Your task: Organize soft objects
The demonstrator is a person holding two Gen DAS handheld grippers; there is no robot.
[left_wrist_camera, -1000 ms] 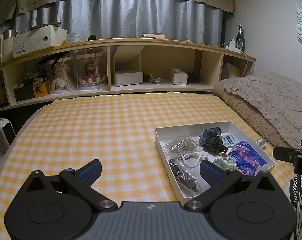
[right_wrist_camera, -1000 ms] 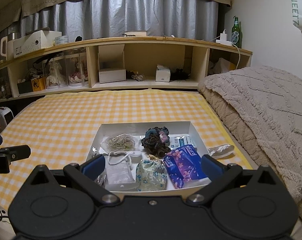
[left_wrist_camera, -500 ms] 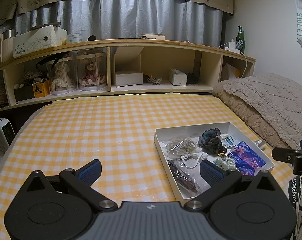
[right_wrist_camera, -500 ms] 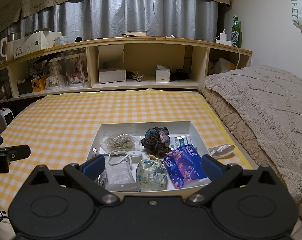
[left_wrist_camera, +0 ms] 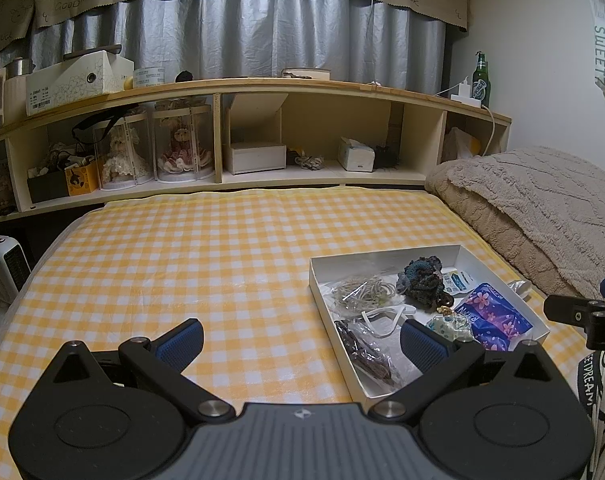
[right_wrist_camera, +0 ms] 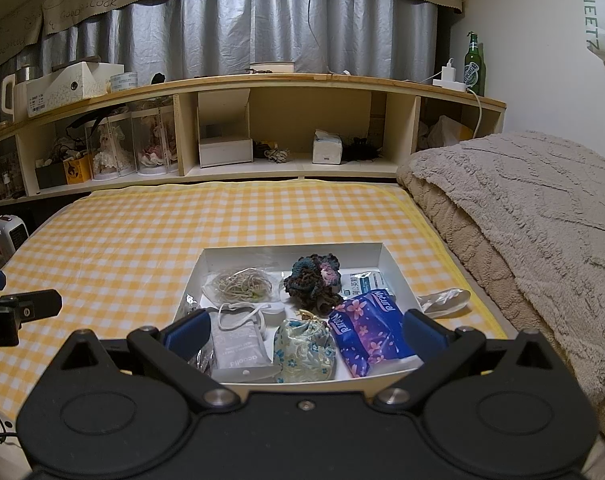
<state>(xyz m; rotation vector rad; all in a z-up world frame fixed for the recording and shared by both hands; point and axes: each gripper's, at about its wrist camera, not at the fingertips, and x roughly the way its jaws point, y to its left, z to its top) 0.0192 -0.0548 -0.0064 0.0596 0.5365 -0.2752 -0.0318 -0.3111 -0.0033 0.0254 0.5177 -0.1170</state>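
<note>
A white shallow box (right_wrist_camera: 394, 266) (left_wrist_camera: 316, 292) lies on the yellow checked bedspread. In it are a dark crocheted scrunchie (right_wrist_camera: 312, 282) (left_wrist_camera: 420, 278), a blue floral tissue pack (right_wrist_camera: 368, 330) (left_wrist_camera: 492, 316), a floral drawstring pouch (right_wrist_camera: 304, 350), a packaged white mask (right_wrist_camera: 242, 344) and a bag of rubber bands (right_wrist_camera: 240, 284). My right gripper (right_wrist_camera: 304, 330) is open and empty, just in front of the box's near edge. My left gripper (left_wrist_camera: 300, 344) is open and empty, to the left of the box over the bedspread.
A crumpled clear wrapper (right_wrist_camera: 444, 300) lies right of the box. A beige blanket (right_wrist_camera: 522, 220) is heaped on the right. A wooden shelf unit (right_wrist_camera: 286, 132) with boxes and dolls runs along the back. A small white heater (left_wrist_camera: 2, 268) stands at the left.
Both grippers have barely moved; the views have drifted very slightly. Nothing was taken hold of or let go.
</note>
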